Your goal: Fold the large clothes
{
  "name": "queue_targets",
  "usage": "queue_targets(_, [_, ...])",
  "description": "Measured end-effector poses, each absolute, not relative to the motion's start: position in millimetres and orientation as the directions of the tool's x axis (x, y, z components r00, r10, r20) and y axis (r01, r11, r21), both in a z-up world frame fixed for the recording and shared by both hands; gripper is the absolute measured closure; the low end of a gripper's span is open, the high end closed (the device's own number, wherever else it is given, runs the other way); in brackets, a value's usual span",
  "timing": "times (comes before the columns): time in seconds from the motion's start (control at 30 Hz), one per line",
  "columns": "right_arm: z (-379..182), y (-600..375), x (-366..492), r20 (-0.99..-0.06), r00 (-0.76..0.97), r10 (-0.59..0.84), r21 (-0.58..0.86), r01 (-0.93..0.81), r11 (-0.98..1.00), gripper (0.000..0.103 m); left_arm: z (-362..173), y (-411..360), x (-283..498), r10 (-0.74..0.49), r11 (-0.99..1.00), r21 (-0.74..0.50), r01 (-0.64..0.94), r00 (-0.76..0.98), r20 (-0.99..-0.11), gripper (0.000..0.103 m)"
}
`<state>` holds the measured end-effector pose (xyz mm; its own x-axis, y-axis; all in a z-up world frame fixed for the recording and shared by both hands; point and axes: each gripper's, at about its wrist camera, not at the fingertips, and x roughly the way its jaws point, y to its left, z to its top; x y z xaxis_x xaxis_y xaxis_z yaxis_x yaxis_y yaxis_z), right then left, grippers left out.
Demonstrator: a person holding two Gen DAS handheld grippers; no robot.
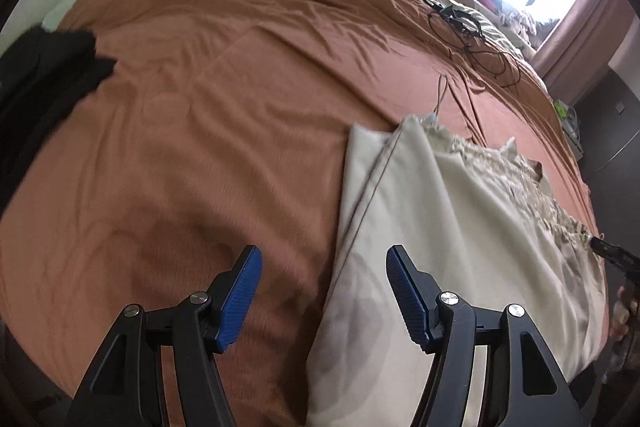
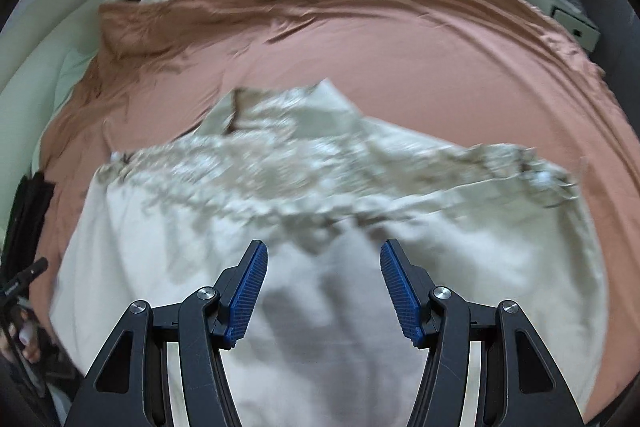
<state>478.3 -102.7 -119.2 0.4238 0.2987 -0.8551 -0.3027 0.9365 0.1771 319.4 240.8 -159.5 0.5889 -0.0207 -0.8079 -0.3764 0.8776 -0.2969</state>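
Your left gripper [image 1: 322, 261] stands with its jaws wide at the bottom of the left wrist view, nothing between the blue pads [image 1: 240, 301]. Under it lies the left edge of the cream garment [image 1: 460, 227], which fills the lower right of that frame on the rust-brown bedspread [image 1: 200, 107]. Your right gripper [image 2: 324, 257] is likewise spread and empty, over the middle of the same garment [image 2: 320, 195]. Farther off, black cables [image 1: 472, 35] lie at the upper right, and a black cloth [image 1: 48, 67] at the left edge.
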Motion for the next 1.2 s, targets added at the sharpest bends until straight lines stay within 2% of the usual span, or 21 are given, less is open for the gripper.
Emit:
queue_targets(0.27, [-141.8, -58.6, 474.6, -0.885, 0.361, 0.293, 0.171, -0.332, 0.928, 0.045, -174.4, 235.5, 292.4, -0.093, 0.841, -0.391, -0.375, 0.611, -0.787, 0.039])
queue_targets(0.33, [-150.7, -53.8, 479.2, -0.896, 0.335, 0.291, 0.182, -0.322, 0.929, 0.045, -179.6, 233.8, 290.8, -0.111, 0.836, -0.403, -0.371, 0.605, -0.788, 0.047])
queue_targets(0.4, [-161.5, -49.1, 485.3, -0.906, 0.310, 0.287, 0.191, -0.306, 0.933, 0.045, -187.0, 232.3, 289.0, -0.132, 0.828, -0.416, -0.375, 0.591, -0.796, 0.063])
queue_targets(0.47, [-170.7, -43.6, 490.6, -0.915, 0.298, 0.273, 0.182, -0.299, 0.937, 0.046, -195.0, 230.8, 287.0, -0.148, 0.820, -0.426, -0.381, 0.578, -0.802, 0.069])
queue_targets(0.5, [-175.4, -40.2, 493.4, -0.919, 0.293, 0.265, 0.175, -0.301, 0.938, 0.053, -199.2, 230.1, 285.3, -0.152, 0.819, -0.427, -0.384, 0.572, -0.806, 0.072])
queue_targets(0.53, [-178.8, -37.8, 495.4, -0.921, 0.289, 0.262, 0.172, -0.304, 0.937, 0.075, -202.7, 229.7, 283.2, -0.155, 0.819, -0.425, -0.384, 0.566, -0.810, 0.073])
queue_targets(0.57, [-182.3, -35.5, 497.5, -0.922, 0.286, 0.260, 0.169, -0.308, 0.936, 0.091, -204.9, 228.9, 281.1, -0.154, 0.821, -0.422, -0.385, 0.562, -0.813, 0.074])
queue_targets(0.6, [-184.9, -34.2, 500.0, -0.920, 0.281, 0.271, 0.180, -0.312, 0.933, 0.101, -206.1, 228.5, 279.2, -0.153, 0.822, -0.420, -0.385, 0.561, -0.814, 0.074])
queue_targets(0.7, [-180.2, -33.0, 506.2, -0.911, 0.311, 0.270, 0.170, -0.313, 0.934, 0.102, -207.1, 229.2, 274.1, -0.159, 0.817, -0.430, -0.386, 0.565, -0.810, 0.074])
queue_targets(0.9, [-152.9, -32.6, 513.1, -0.880, 0.390, 0.272, 0.150, -0.317, 0.937, 0.102, -201.1, 232.7, 262.6, -0.173, 0.792, -0.460, -0.401, 0.575, -0.800, 0.073])
queue_targets(1.0, [-158.2, -29.1, 519.2, -0.886, 0.381, 0.263, 0.148, -0.306, 0.940, 0.102, -199.6, 235.1, 255.2, -0.194, 0.758, -0.501, -0.417, 0.589, -0.784, 0.071])
queue_targets(1.03, [-164.5, -27.2, 521.5, -0.893, 0.368, 0.260, 0.149, -0.304, 0.941, 0.102, -199.8, 235.6, 253.4, -0.205, 0.749, -0.514, -0.418, 0.592, -0.780, 0.068])
queue_targets(1.1, [-176.8, -25.6, 524.3, -0.905, 0.344, 0.249, 0.145, -0.301, 0.942, 0.102, -200.8, 237.3, 248.7, -0.221, 0.723, -0.538, -0.433, 0.593, -0.774, 0.044])
queue_targets(1.2, [-188.0, -27.2, 523.4, -0.908, 0.336, 0.252, 0.152, -0.295, 0.943, 0.102, -202.4, 240.6, 236.6, -0.253, 0.669, -0.599, -0.440, 0.624, -0.739, 0.038])
